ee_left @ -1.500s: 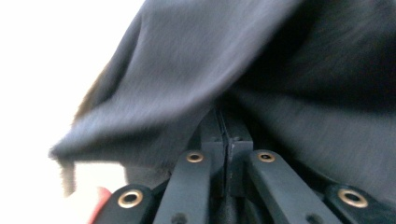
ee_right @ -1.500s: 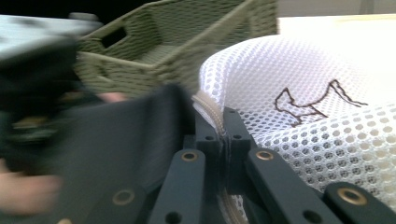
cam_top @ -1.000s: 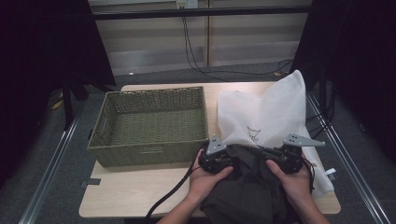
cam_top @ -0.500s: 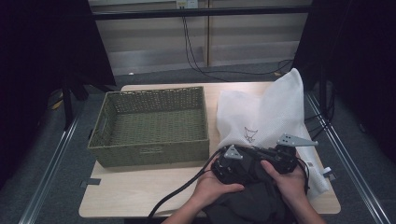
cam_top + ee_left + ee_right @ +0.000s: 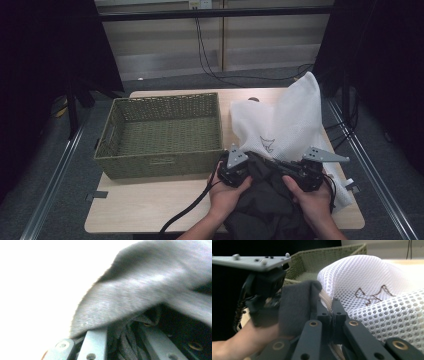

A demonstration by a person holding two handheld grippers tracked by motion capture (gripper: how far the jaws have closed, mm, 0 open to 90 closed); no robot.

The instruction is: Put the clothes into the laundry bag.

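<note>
Sitting at the table's [image 5: 140, 212] left half, a green woven basket [image 5: 162, 135] is resting just beside the work. Near the front edge, the left gripper [image 5: 235, 172] has just been closing its jaws, and in the left gripper view dark grey cloth [image 5: 130, 305] is bunching between them. Further right, the right gripper [image 5: 332, 315] is clamping the rim of the white mesh bag [image 5: 367, 287], with the cloth [image 5: 265, 200] lying at the bag's [image 5: 285, 125] mouth.
</note>
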